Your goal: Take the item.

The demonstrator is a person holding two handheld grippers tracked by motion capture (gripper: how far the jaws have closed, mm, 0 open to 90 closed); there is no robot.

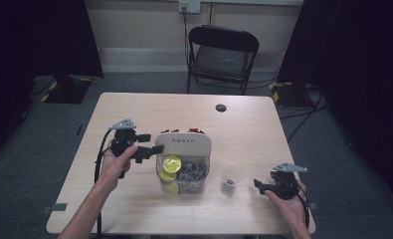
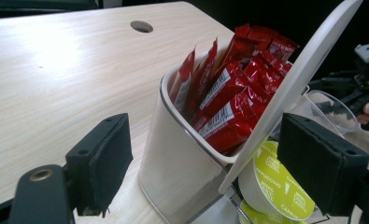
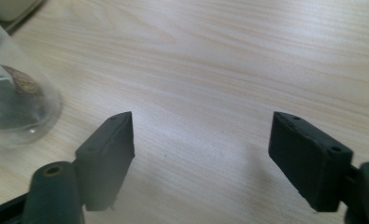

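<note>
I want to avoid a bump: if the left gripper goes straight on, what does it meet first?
Probably the white container of red sachets, centred between the open left gripper jaws; depth is unclear.

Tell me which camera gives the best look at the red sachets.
The left gripper view: the red sachets stand up close in the white container, barcodes visible. The high view shows just red tips behind the container's lid. The right gripper view faces the table.

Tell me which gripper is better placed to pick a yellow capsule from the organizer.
Left. The left gripper is open right beside the yellow capsule, while the right gripper sits past the plastic cup.
</note>
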